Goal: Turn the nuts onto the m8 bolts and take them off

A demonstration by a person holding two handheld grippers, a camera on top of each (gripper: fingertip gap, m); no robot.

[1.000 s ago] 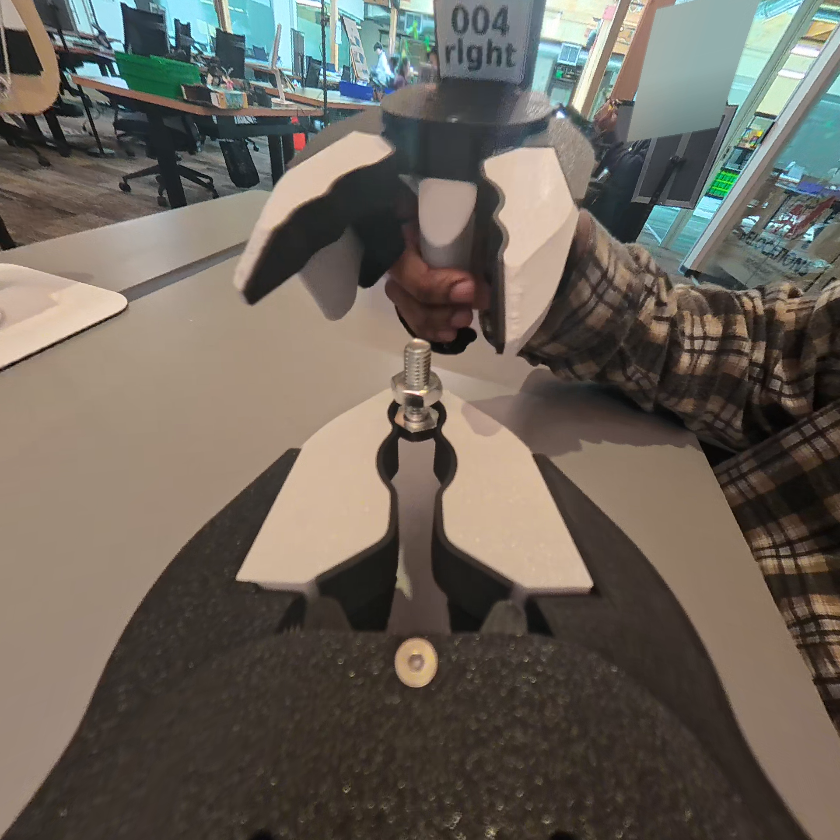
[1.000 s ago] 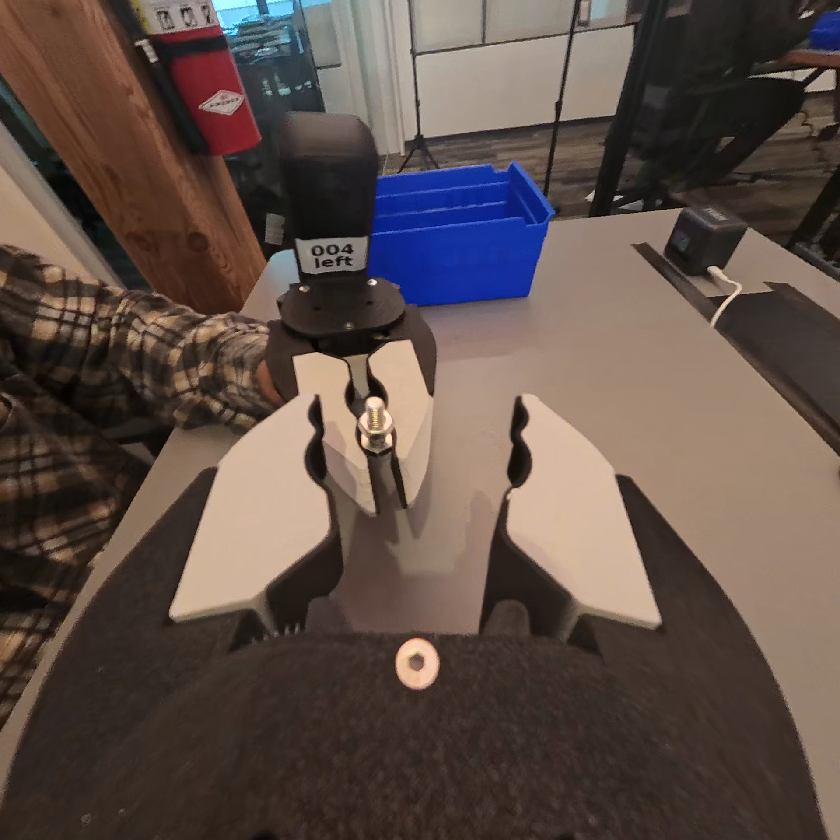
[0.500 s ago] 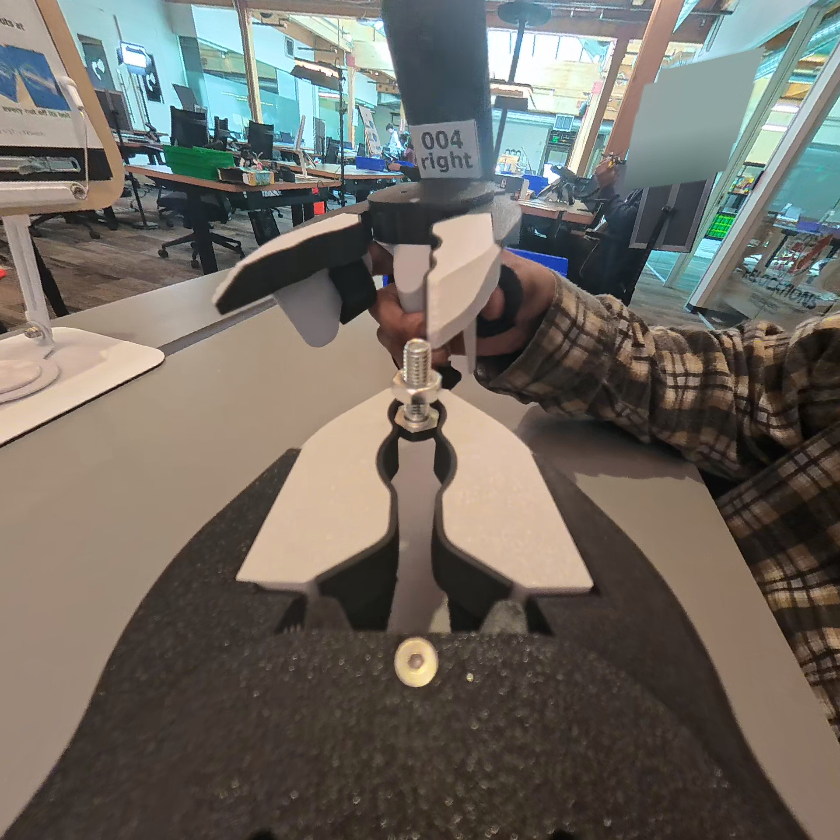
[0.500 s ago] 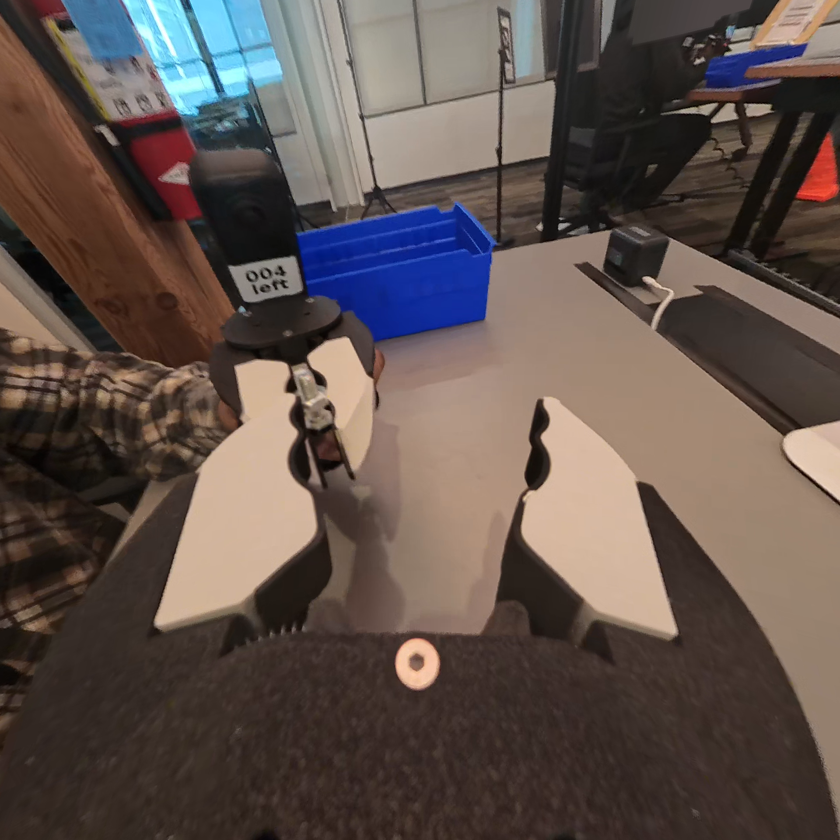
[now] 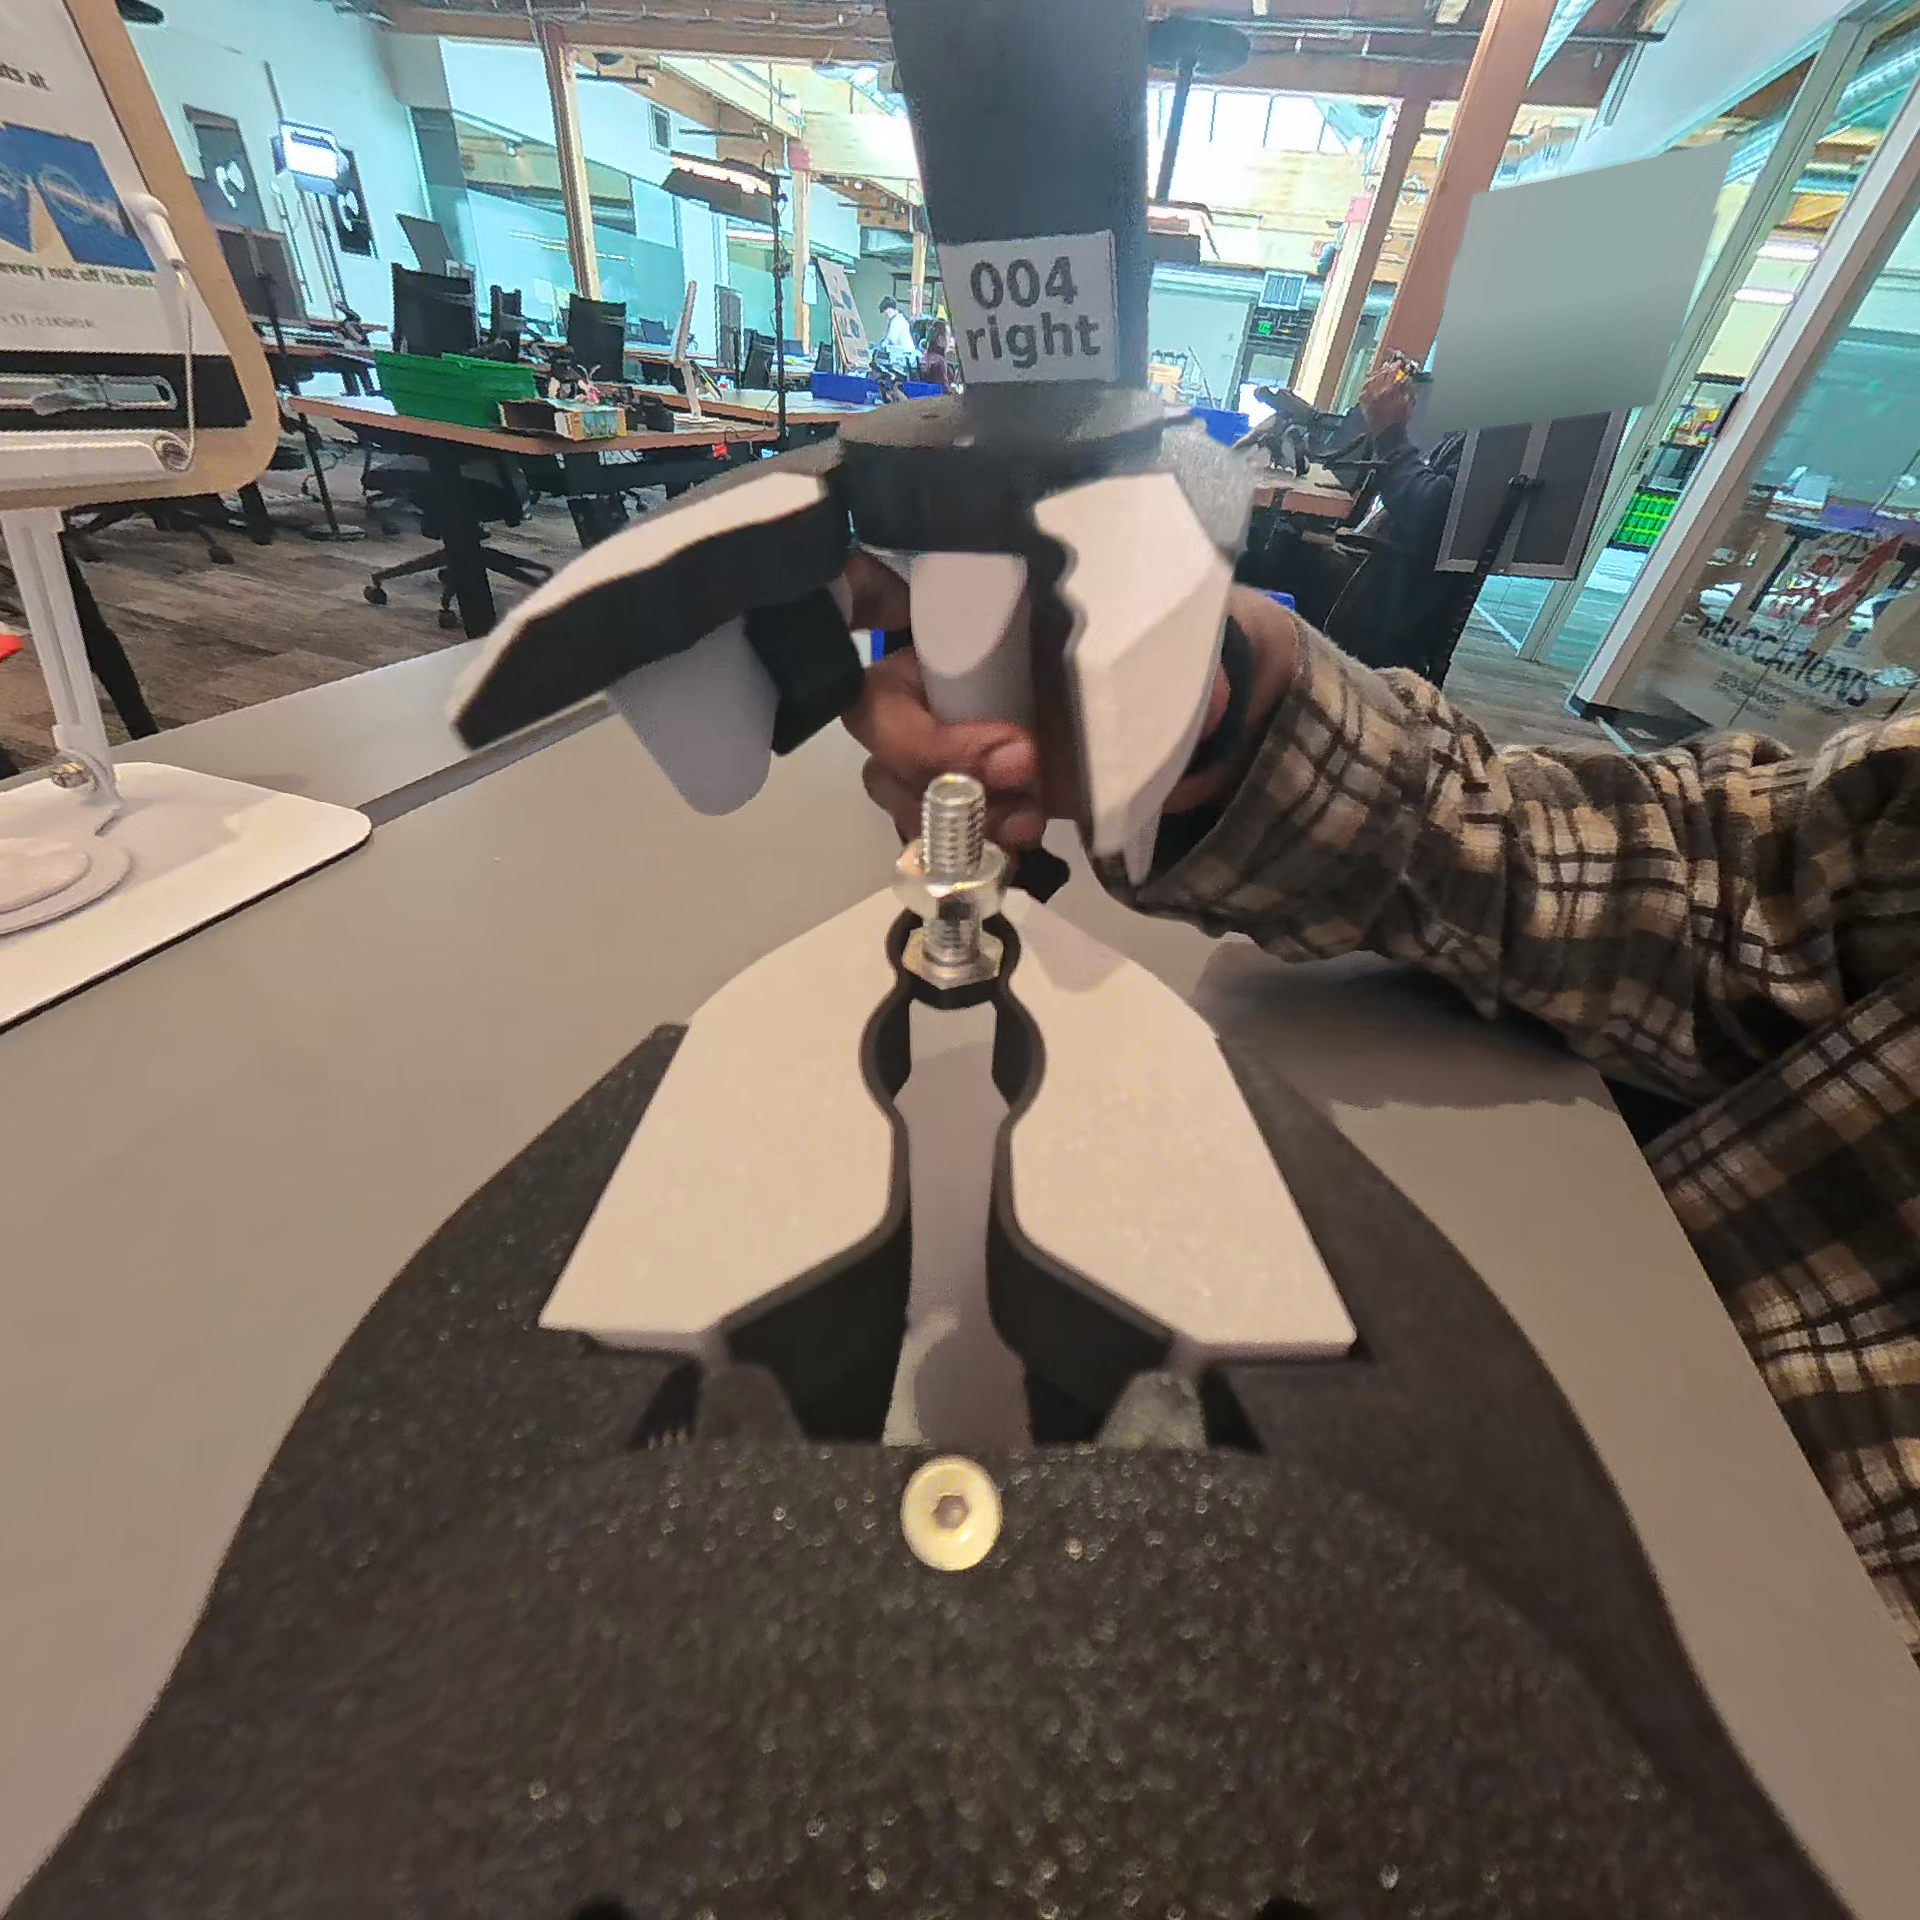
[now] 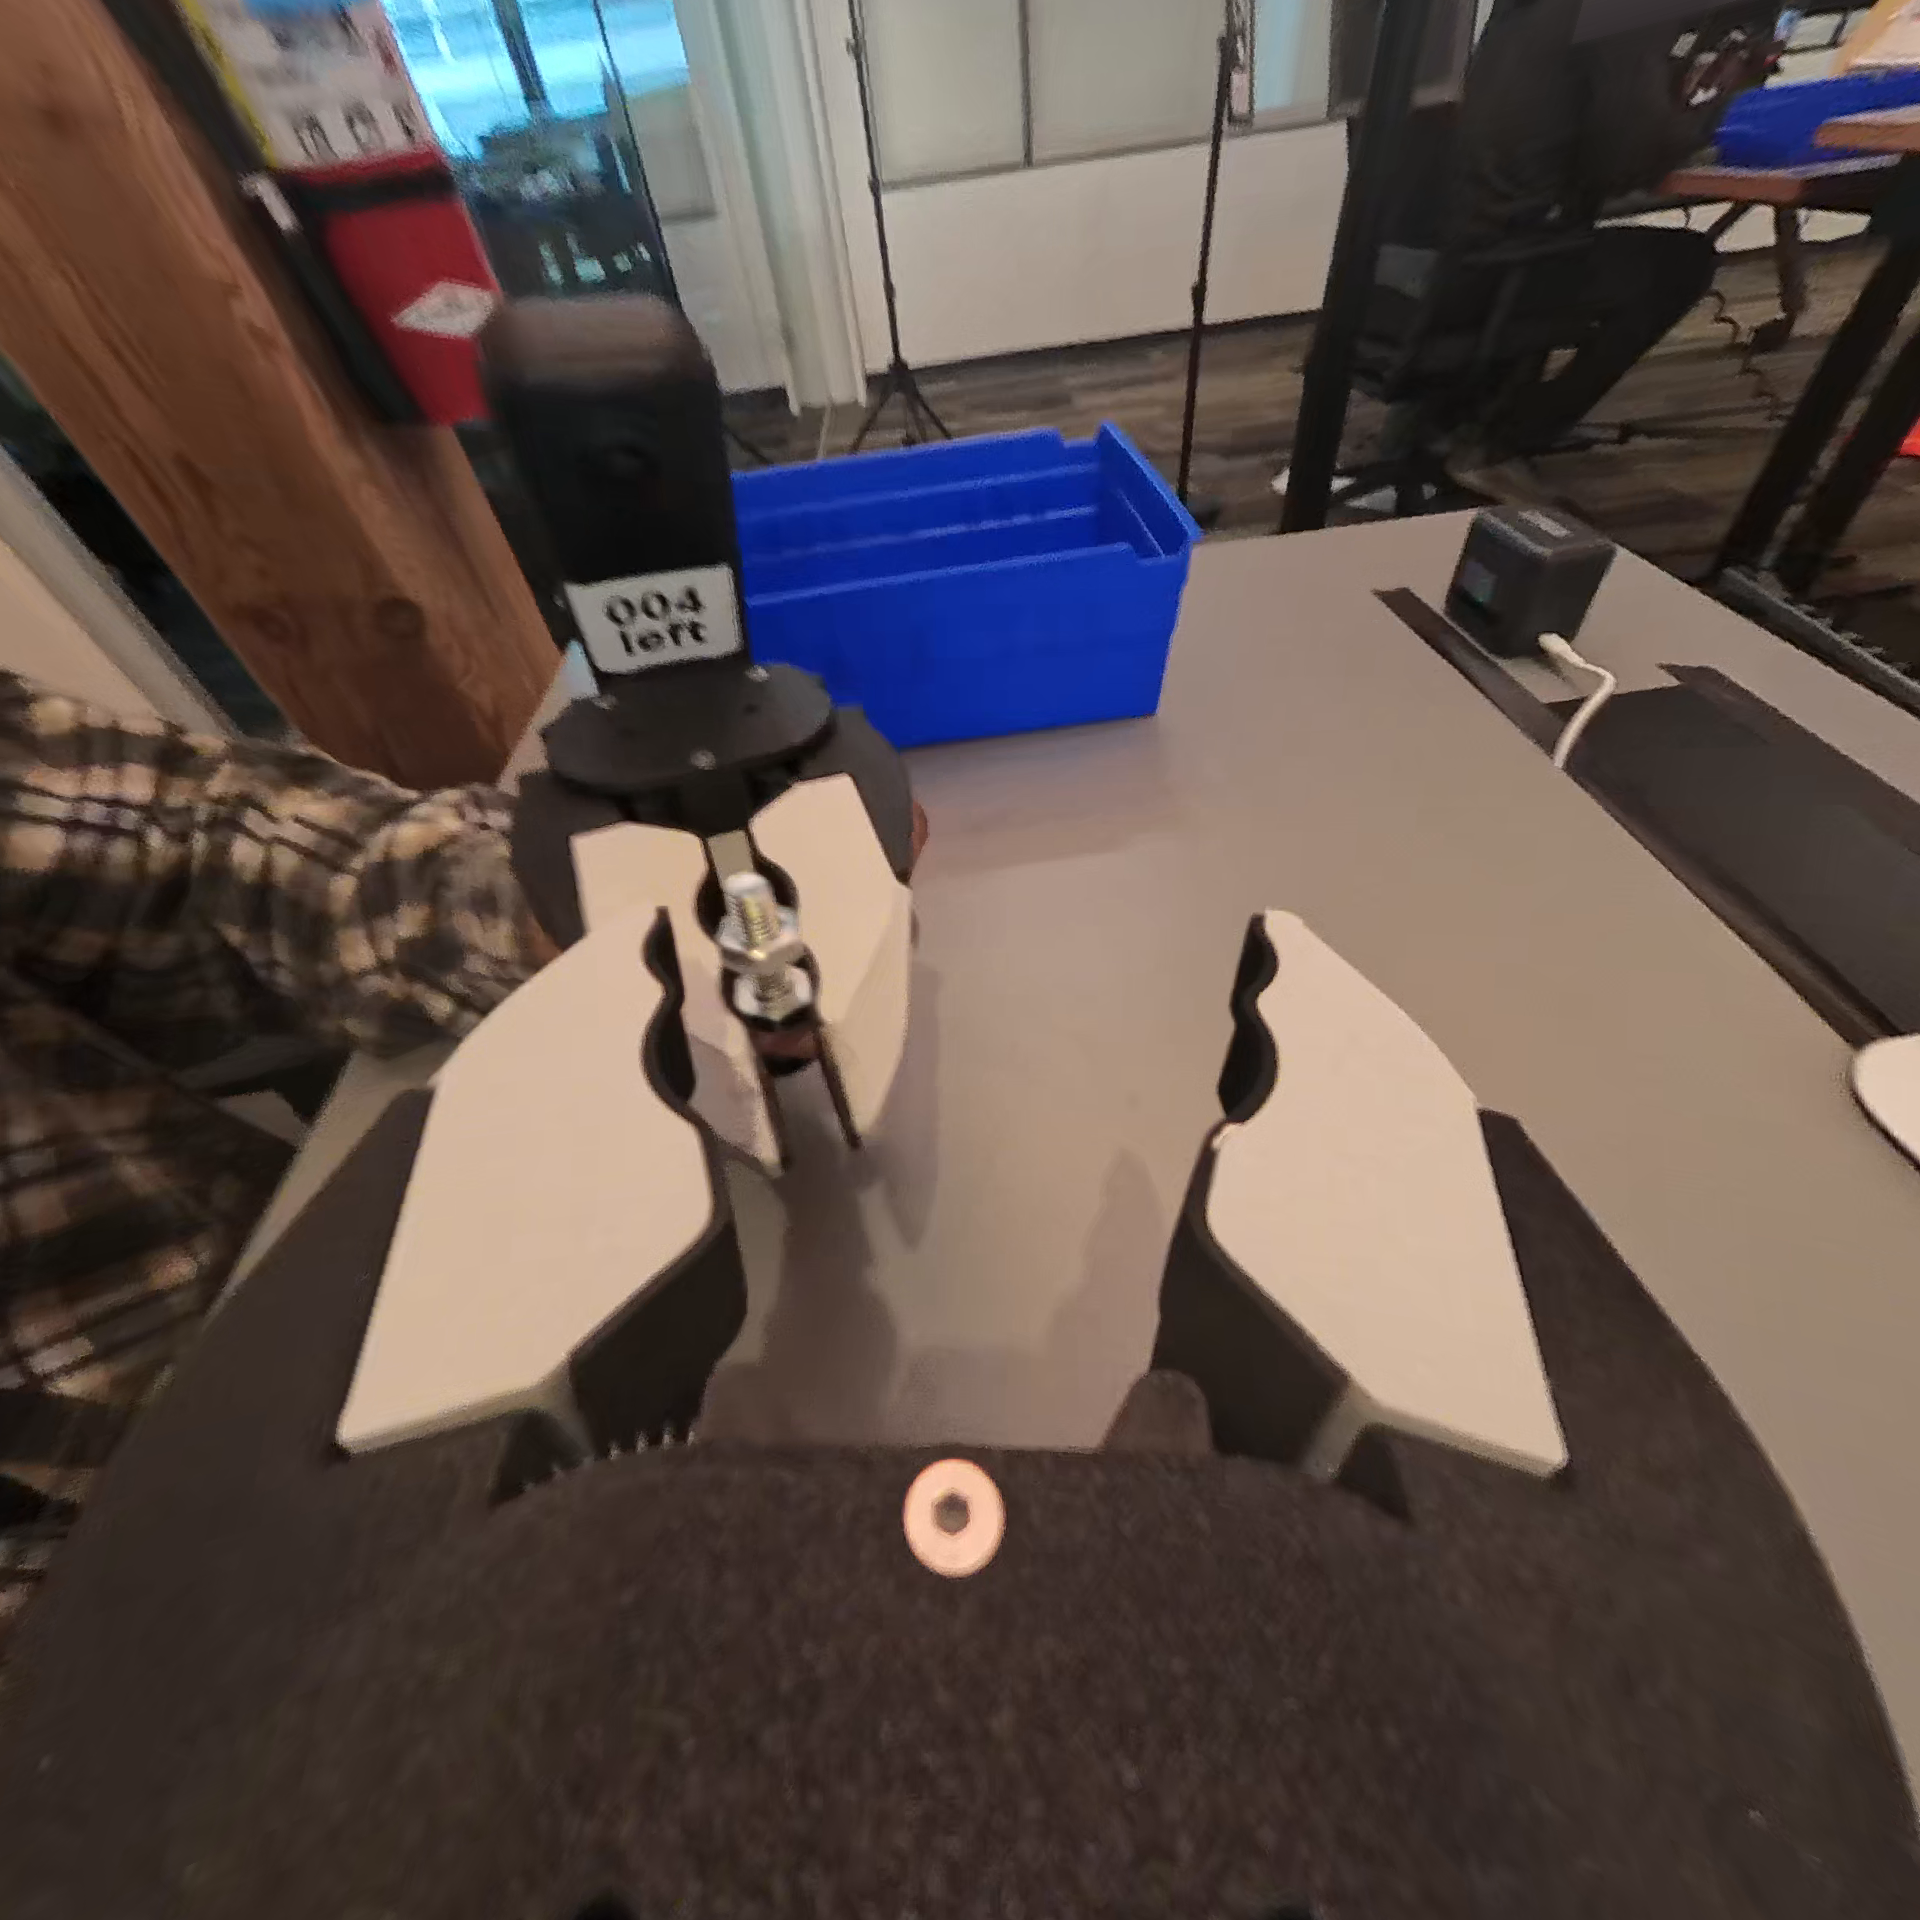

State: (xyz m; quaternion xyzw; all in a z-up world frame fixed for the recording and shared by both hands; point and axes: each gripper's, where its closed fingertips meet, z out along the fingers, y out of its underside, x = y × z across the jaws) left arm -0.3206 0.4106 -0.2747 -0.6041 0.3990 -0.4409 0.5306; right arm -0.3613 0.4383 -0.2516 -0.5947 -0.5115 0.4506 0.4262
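An M8 bolt (image 5: pixel 954 821) stands upright with its thread pointing up. A hex nut (image 5: pixel 949 883) sits on the thread a little above the bolt's head. My left gripper (image 5: pixel 951 971) is shut on the bolt's head at its fingertips, low over the grey table (image 5: pixel 312 1091). My right gripper (image 6: pixel 956 935) is open and empty. In the right wrist view the bolt (image 6: pixel 756 914) and nut (image 6: pixel 758 943) are just inside its left fingertip (image 6: pixel 623 997), not touching. In the left wrist view the right gripper (image 5: pixel 920 821) hovers open just behind the bolt.
A blue bin (image 6: pixel 956 603) stands at the table's far edge behind the left gripper. A black box with a white cable (image 6: pixel 1527 592) and a dark mat (image 6: pixel 1766 790) lie to the right. A white stand base (image 5: pixel 156 862) is at the left. Plaid sleeves (image 5: pixel 1558 883) reach in. The gap from one gripper's tips to the other's is roughly 4 centimeters.
My right gripper tilted and swung aside half a second ago, then came back level and closer to the bolt, still open. My left gripper keeps its hold on the bolt.
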